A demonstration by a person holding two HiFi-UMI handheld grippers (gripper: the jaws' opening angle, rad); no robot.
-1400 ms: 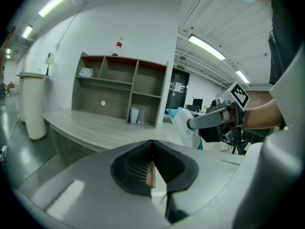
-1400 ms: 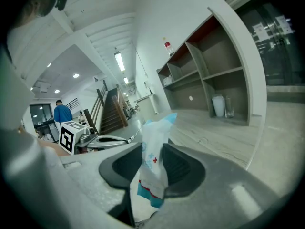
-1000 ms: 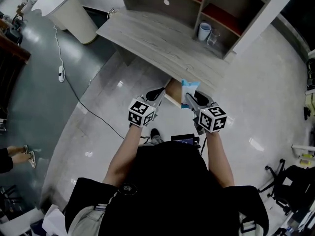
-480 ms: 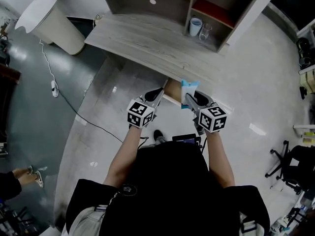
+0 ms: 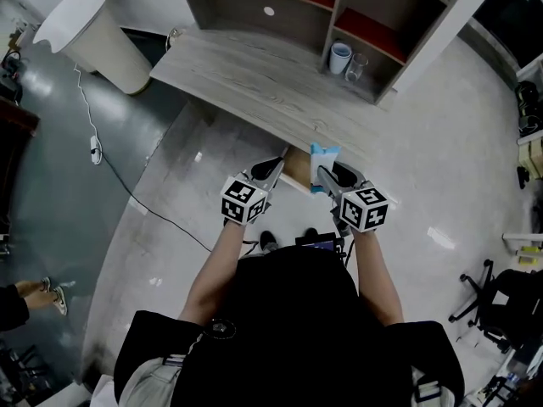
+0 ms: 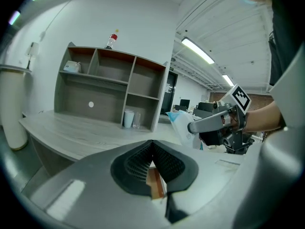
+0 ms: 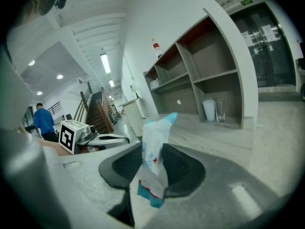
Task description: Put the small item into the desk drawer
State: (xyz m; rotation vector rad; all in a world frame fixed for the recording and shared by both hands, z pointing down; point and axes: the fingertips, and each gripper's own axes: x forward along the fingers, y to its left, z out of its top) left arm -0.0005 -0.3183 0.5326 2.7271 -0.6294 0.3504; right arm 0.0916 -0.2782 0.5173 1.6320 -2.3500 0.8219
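A white and blue packet [image 5: 323, 155] stands upright between the pads of my right gripper [image 5: 327, 175], which is shut on it; in the right gripper view the packet [image 7: 155, 149] rises out of the jaws. The packet hangs just above the open wooden drawer [image 5: 298, 168] under the front edge of the grey desk [image 5: 246, 79]. My left gripper [image 5: 273, 169] is at the drawer's left side. In the left gripper view its pads [image 6: 143, 162] are pressed together on a thin wooden strip [image 6: 155, 186] of the drawer front. The right gripper [image 6: 209, 123] shows at the right of that view.
A shelf unit at the desk's back holds a white cup [image 5: 341, 56] and a glass [image 5: 357, 66]. A white bin [image 5: 97, 24] stands left of the desk, with a cable [image 5: 127, 185] across the floor. An office chair [image 5: 501, 299] is at the far right.
Both grippers keep nearly the same pose at the drawer, the packet still held. The head view has shifted slightly.
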